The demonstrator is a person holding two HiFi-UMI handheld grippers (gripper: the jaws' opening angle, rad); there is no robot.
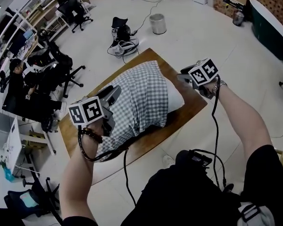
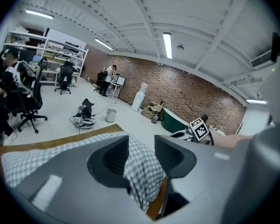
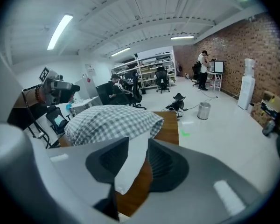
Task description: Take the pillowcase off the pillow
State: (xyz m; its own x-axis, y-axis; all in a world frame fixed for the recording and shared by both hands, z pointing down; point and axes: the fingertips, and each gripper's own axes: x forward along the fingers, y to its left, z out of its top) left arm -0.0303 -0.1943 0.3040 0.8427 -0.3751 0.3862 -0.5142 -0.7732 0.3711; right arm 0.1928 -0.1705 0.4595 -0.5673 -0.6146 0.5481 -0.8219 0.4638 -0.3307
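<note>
My left gripper (image 2: 141, 148): jaws partly apart, clamped on a fold of the checked pillowcase (image 1: 141, 95) at its near-left end, raised off the table (image 1: 191, 108). My right gripper (image 3: 137, 148): jaws narrowly apart, pinching the white pillow (image 1: 175, 98) corner bared at the right. Pillow lies across the wooden table, mostly covered.

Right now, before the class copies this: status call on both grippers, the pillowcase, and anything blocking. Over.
Left gripper clamped on checked pillowcase. Right gripper clamped on corner of white pillow. Pillow mostly inside case, one end bared. Nothing else on table.
</note>
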